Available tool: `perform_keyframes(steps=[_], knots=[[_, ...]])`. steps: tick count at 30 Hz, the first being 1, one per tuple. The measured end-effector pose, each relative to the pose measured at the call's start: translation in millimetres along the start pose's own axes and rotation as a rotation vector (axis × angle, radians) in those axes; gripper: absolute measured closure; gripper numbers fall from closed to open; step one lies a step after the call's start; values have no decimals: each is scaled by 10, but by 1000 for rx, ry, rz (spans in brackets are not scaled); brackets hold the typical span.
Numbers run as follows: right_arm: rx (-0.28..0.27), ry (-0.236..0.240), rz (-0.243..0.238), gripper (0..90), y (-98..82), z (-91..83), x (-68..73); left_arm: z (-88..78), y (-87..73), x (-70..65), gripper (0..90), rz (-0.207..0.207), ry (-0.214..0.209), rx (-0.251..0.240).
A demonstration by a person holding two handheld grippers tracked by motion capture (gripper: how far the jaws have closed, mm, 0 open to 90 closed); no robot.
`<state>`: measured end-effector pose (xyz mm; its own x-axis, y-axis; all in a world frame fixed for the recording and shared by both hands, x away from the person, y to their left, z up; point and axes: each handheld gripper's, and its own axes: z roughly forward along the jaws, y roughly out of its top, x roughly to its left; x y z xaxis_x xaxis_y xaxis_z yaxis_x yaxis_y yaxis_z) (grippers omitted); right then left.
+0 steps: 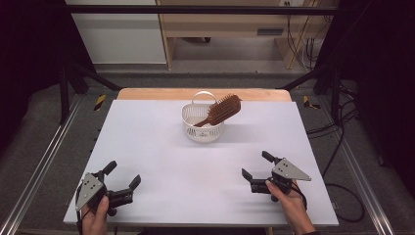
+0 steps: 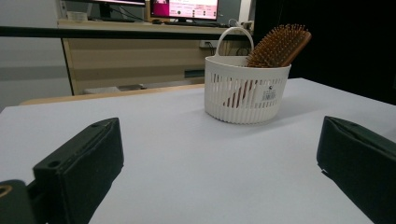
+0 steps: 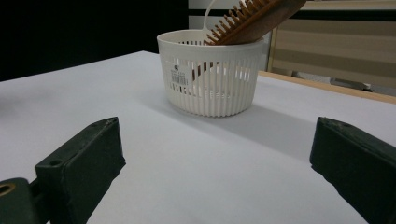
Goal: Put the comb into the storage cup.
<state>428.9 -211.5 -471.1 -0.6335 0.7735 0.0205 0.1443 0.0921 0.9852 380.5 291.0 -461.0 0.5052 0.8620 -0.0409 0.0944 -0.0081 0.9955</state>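
At the lower left of the high view, the left black two-jaw gripper (image 1: pixel 122 175) carries a grey three-cornered metal plate with small dark holes; a thin black cable trails from it. At the lower right, the right black two-jaw gripper (image 1: pixel 257 165) bears a matching grey plate and black cable. The jaws are blocky, matte black, with small holes near their bases.

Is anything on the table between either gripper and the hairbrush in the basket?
Nothing visible. Bare table lies between the left gripper, the right gripper and the basket; the hairbrush sticks out over its rim, within open access.
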Motion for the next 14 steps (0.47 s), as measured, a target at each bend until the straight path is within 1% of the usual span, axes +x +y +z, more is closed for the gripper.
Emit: perform_keyframes(steps=[5,7,10,12,14], knots=[[-32,8,7,32,-1,30,33,21,4,-39,6,15,-9,3],[-51,19,17,32,1,45,53,32,5,-55,6,21,-13,3],[-62,29,4,33,20,70,92,48,9,-59,6,28,-10,2],[-70,42,2,32,18,77,113,64,4,-54,6,17,-4,4],[-70,42,0,32,7,82,125,61,7,-58,11,23,0,7]])
